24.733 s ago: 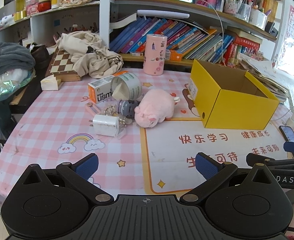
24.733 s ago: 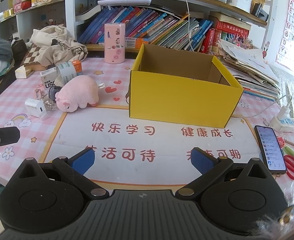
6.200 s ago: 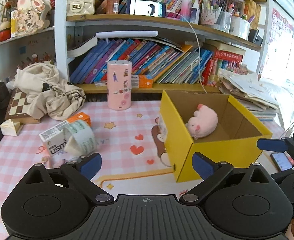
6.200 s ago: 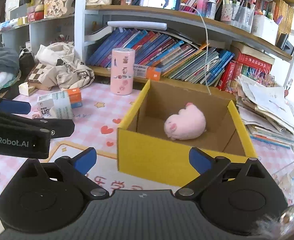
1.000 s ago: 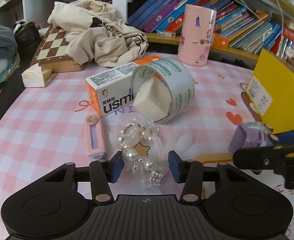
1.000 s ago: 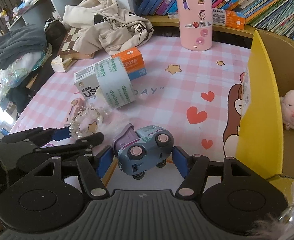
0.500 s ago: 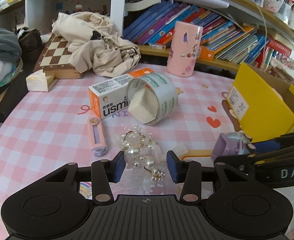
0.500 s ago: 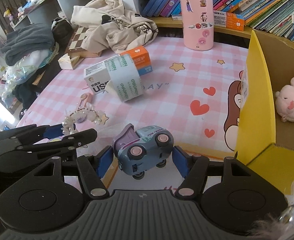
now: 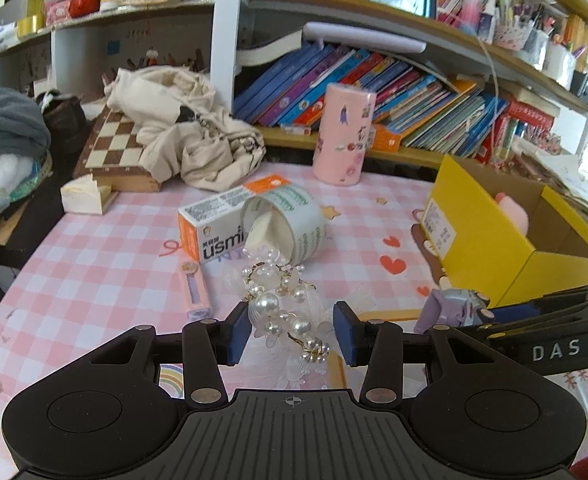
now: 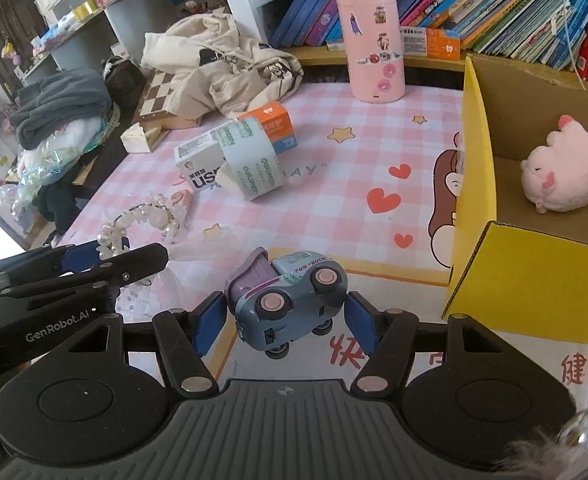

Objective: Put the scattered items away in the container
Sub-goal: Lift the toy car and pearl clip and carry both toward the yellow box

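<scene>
Both grips loaded, yellow box waiting at the table's right edge.

Your left gripper (image 9: 292, 330) is pinching the pearl headpiece (image 9: 282, 308), seemingly by loose beads only, so it is risking a snag or slip; your right gripper (image 10: 284, 322) is clamping the toy truck (image 10: 288, 296), whose wheels are inviting a roll-out near the yellow box (image 10: 477, 184). The pink checked tablecloth (image 9: 94, 264) is fronting crammed bookshelves (image 9: 373, 80).

Plush pig (image 10: 561, 174) inside box (image 10: 473, 184); tape roll (image 10: 250, 160) against carton (image 10: 198, 160), left of box.
</scene>
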Action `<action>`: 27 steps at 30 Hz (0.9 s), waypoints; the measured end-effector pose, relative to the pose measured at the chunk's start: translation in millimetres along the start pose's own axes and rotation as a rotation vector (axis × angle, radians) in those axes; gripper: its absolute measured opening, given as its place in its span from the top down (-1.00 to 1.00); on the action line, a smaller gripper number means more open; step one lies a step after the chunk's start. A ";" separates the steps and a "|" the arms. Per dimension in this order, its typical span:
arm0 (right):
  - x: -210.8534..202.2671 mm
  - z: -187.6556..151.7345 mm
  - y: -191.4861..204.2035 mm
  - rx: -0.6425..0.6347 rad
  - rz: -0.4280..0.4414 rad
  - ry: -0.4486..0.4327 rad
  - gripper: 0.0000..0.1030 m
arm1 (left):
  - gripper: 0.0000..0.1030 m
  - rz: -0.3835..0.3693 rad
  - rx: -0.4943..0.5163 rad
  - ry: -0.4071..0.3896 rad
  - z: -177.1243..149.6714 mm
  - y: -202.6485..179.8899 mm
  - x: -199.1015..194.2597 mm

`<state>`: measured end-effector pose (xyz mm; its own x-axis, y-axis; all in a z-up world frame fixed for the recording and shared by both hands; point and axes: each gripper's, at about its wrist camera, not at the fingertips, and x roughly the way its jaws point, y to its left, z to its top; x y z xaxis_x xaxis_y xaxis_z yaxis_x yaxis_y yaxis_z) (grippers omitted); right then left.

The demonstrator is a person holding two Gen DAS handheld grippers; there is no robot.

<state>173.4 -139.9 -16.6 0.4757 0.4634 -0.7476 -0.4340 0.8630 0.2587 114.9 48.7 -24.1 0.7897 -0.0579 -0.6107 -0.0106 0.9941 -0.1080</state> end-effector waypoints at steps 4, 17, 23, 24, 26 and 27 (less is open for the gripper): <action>-11.2 -4.4 5.1 -0.004 -0.002 -0.029 -0.22 | 0.17 -0.011 0.010 -0.042 0.9 -2.3 -14.9; -41.0 -25.5 16.8 0.003 -0.025 -0.090 -0.22 | 0.16 -0.068 0.012 -0.165 -6.2 -2.7 -64.6; -50.5 -33.1 21.2 0.001 -0.037 -0.110 -0.22 | 0.16 -0.088 0.033 -0.190 -7.9 -5.0 -77.1; -51.8 -34.2 21.7 0.003 -0.040 -0.113 -0.22 | 0.17 -0.091 0.034 -0.192 -8.4 -4.6 -78.4; -53.3 -36.0 22.4 0.008 -0.045 -0.116 -0.22 | 0.16 -0.096 0.034 -0.195 -9.4 -4.7 -80.6; -54.0 -37.0 22.7 0.010 -0.047 -0.116 -0.22 | 0.16 -0.100 0.034 -0.197 -10.2 -4.8 -82.2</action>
<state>109.6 -152.8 7.1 0.5814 0.4417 -0.6833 -0.4011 0.8862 0.2316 43.8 47.7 18.7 0.8905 -0.1408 -0.4327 0.0918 0.9870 -0.1321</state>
